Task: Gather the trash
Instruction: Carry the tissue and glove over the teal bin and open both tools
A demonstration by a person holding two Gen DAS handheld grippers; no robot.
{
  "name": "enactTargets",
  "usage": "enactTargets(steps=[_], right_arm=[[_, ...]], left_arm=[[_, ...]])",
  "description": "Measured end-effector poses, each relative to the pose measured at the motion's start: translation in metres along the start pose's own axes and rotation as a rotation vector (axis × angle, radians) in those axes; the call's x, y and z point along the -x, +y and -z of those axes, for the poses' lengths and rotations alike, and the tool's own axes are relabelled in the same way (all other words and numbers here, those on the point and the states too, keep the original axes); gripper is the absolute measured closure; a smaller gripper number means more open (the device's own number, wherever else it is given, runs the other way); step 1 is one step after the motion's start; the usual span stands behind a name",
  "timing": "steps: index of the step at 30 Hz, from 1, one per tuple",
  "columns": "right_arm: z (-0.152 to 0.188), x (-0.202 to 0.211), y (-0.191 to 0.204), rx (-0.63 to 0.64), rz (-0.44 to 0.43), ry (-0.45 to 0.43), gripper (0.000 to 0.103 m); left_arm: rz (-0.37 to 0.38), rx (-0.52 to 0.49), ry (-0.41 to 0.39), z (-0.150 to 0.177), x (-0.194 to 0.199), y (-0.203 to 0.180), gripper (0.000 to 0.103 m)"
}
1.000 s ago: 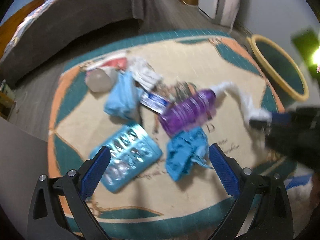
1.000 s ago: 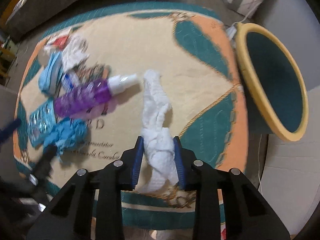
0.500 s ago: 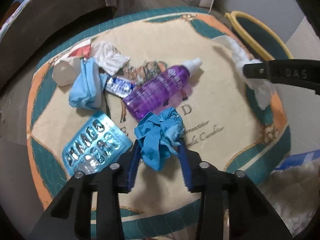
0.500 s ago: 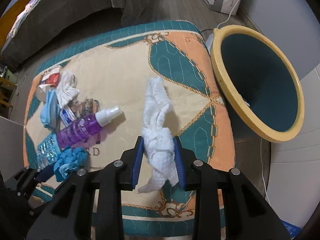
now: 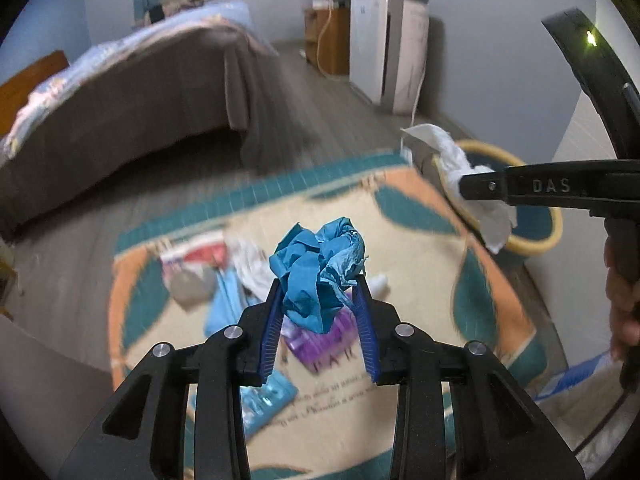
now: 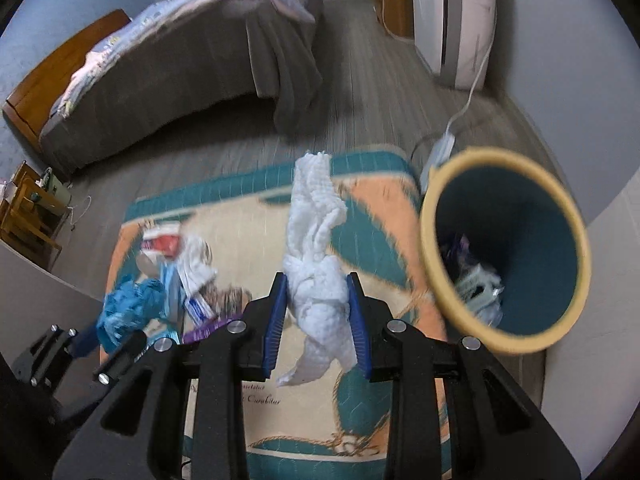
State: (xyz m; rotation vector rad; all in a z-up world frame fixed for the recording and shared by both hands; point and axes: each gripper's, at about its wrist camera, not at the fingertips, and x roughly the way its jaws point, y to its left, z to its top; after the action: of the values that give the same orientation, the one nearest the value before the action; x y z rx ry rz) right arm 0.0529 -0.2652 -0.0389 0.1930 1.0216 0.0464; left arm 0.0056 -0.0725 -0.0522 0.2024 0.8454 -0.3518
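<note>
Both tools have risen off the rug since the earlier frames, each carrying a piece of trash.

Left wrist view: the left tool [image 5: 318, 300] has closed its jaws within the past second and now pinches a crumpled blue paper wad [image 5: 320, 268], lifted clear above the rug [image 5: 420, 248]. Below it on the rug lie a purple spray bottle [image 5: 320, 344], a blister pack [image 5: 264, 396] and other blurred litter. Beyond the rug's far right corner stands the yellow-rimmed bin [image 5: 536, 240], with the right tool [image 5: 468, 188] near its rim.

Right wrist view: the right tool [image 6: 318, 312], jaws narrow, grips a twisted white paper towel [image 6: 316, 272] around its lower half, so the top stands up. The bin [image 6: 448, 280], just right of the rug [image 6: 360, 420], already holds scraps; the towel looks bound for it.
</note>
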Motion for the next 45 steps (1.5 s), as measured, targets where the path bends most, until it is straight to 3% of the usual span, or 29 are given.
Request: enactTargets(steps=[5, 10, 16, 28, 39, 45], right_arm=[[-0.022, 0.037, -0.005, 0.062, 0.031, -0.113, 0.074], [-0.036, 0.072, -0.021, 0.093, 0.063, -0.21, 0.074], [-0.045, 0.084, -0.038, 0.123, 0.093, -0.247, 0.074], [-0.053, 0.088, -0.097, 0.087, 0.129, -0.249, 0.074], [-0.056, 0.054, -0.135, 0.066, 0.17, -0.183, 0.074], [-0.053, 0.029, -0.154, -0.008, 0.21, -0.129, 0.073]], left_arm=[[-0.038, -0.025, -0.062, -0.017, 0.012, 0.004, 0.067], [-0.051, -0.039, -0.067, -0.023, 0.009, 0.002, 0.067], [-0.036, -0.015, -0.055, -0.032, -0.001, -0.003, 0.067], [0.02, -0.05, -0.053, -0.047, -0.014, -0.04, 0.067], [0.057, -0.081, -0.053, -0.059, -0.013, -0.064, 0.067], [0.088, -0.062, -0.034, -0.072, -0.023, -0.071, 0.067]])
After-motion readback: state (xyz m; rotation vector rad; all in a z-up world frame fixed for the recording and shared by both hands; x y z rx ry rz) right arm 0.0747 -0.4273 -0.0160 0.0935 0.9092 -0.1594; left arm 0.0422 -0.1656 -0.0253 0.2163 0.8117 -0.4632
